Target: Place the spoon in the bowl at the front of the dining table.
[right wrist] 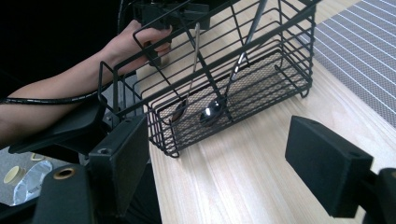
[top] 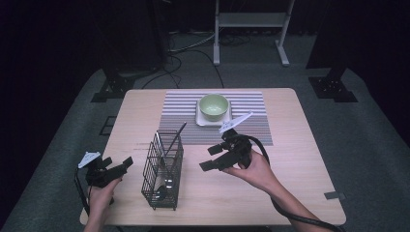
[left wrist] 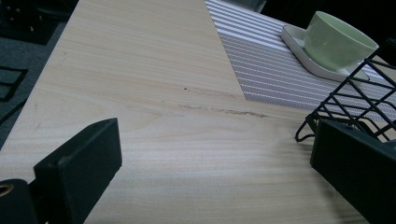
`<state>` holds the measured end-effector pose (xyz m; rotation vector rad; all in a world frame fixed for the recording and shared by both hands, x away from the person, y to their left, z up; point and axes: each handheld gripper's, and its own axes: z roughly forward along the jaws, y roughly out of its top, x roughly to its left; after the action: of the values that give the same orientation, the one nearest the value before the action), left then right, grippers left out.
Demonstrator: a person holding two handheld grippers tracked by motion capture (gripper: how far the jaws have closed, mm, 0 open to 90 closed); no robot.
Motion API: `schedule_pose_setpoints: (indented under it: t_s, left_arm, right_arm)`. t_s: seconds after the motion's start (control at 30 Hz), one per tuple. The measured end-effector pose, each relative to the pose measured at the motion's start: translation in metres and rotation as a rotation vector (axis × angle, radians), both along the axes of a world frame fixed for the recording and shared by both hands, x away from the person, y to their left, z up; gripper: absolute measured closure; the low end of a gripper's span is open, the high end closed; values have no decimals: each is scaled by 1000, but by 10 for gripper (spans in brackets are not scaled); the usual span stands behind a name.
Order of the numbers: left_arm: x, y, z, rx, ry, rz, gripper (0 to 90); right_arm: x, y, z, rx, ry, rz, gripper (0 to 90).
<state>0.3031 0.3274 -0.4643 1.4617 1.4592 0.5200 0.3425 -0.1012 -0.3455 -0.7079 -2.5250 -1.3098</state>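
Black wire basket [top: 163,170] w/ two spoons [right wrist: 212,111] upright mid-table (front half), left gripper [top: 115,169] just beside it, jaws spread, right gripper [top: 212,158] near other side, jaws spread too, both empty.

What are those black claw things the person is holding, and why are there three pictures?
Those are grippers: hand-held tools with two black jaws that pinch like tongs. A person holds one in each hand. The high view comes from a camera above the table; there you see the left gripper and the right gripper. Each of the other two pictures comes from a small camera riding on one gripper, looking out between its jaws.

On the table stands a black wire basket with two spoons inside. Behind it lies a striped mat with a green bowl on a white dish.

Both grippers are open and hold nothing. The right gripper points toward the basket.
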Motion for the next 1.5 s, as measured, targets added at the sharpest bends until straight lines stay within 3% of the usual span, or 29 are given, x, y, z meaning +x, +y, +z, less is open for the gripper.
schedule_pose_setpoints:
  t_s: [1.5]
  left_arm:
    - [0,1,1,-4,-6,3,10]
  right_arm:
    - [9,61,15,-43,18,91,219]
